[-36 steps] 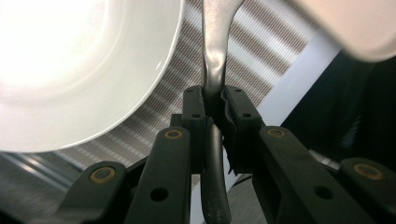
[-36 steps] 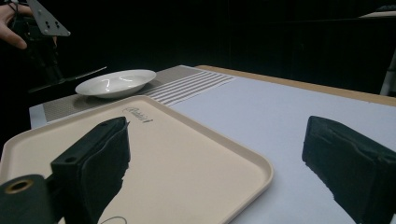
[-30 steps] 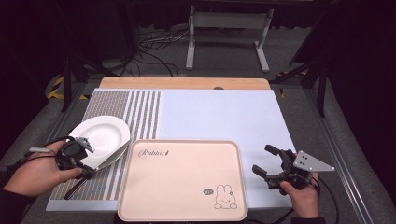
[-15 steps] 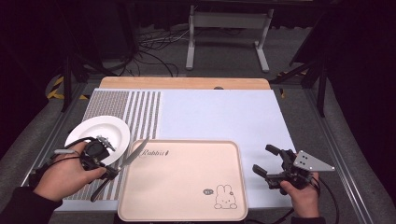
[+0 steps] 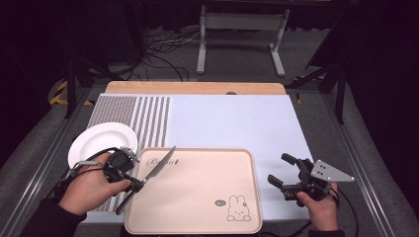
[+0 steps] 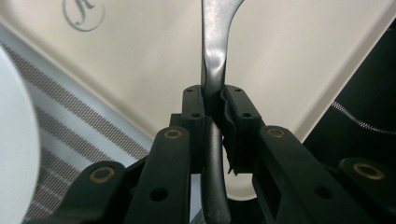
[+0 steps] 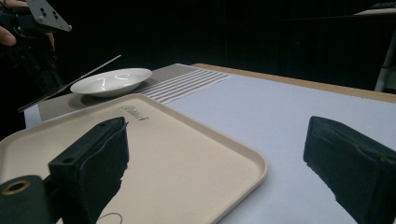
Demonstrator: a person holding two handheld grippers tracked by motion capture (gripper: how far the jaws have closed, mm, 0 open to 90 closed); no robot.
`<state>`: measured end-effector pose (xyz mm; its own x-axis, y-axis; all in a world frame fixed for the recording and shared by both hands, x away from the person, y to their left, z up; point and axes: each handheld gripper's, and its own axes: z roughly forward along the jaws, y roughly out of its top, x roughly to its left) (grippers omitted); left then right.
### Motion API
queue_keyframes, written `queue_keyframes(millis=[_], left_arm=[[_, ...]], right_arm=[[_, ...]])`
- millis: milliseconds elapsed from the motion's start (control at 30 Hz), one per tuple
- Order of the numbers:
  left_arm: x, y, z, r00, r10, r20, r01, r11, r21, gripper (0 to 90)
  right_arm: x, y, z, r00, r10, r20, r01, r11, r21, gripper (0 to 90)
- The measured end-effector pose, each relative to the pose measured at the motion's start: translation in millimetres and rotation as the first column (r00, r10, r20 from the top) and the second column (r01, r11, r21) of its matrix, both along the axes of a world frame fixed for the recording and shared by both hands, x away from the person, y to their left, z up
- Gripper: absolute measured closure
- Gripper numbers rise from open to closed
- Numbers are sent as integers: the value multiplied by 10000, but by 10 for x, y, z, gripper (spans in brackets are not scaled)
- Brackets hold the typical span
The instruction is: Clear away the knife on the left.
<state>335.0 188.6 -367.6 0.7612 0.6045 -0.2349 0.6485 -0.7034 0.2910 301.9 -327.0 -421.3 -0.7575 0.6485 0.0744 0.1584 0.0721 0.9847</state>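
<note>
My left gripper (image 5: 129, 174) is clamped tight on the knife (image 5: 157, 169), whose blade hangs over the near-left corner of the tray (image 5: 207, 197). My right gripper (image 5: 286, 173) rests off the tray's right edge, jaws spread, holding nothing.

The beige tray (image 5: 207, 197) bears a script word, seemingly "Rabbit".

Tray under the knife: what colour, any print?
Beige tray, with a small rabbit drawing near one corner and a script logo; clearest in the high view.
</note>
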Motion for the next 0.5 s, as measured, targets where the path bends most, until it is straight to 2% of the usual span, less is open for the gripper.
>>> queue_keyframes(millis=[100, 233, 400, 500], left_arm=[[15, -65, -18, 9999, -86, -88, 85, 9999, -63, 800], [31, -110, -63, 9996, -194, -204, 195, 9998, 63, 800], [57, -168, -182, 9976, -200, -666, 200, 9998, -6, 800], [65, -193, -234, 9970, -175, -750, 170, 9998, -82, 800]], right_arm=[[9, 1, -8, 10000, -9, -60, 8, 10000, -49, 74], [8, 3, -11, 10000, 17, -64, -17, 10000, -78, 73], [2, -10, -26, 10000, 15, -94, -15, 10000, -56, 74], [0, -6, -24, 9999, 18, -100, -18, 10000, -49, 74]])
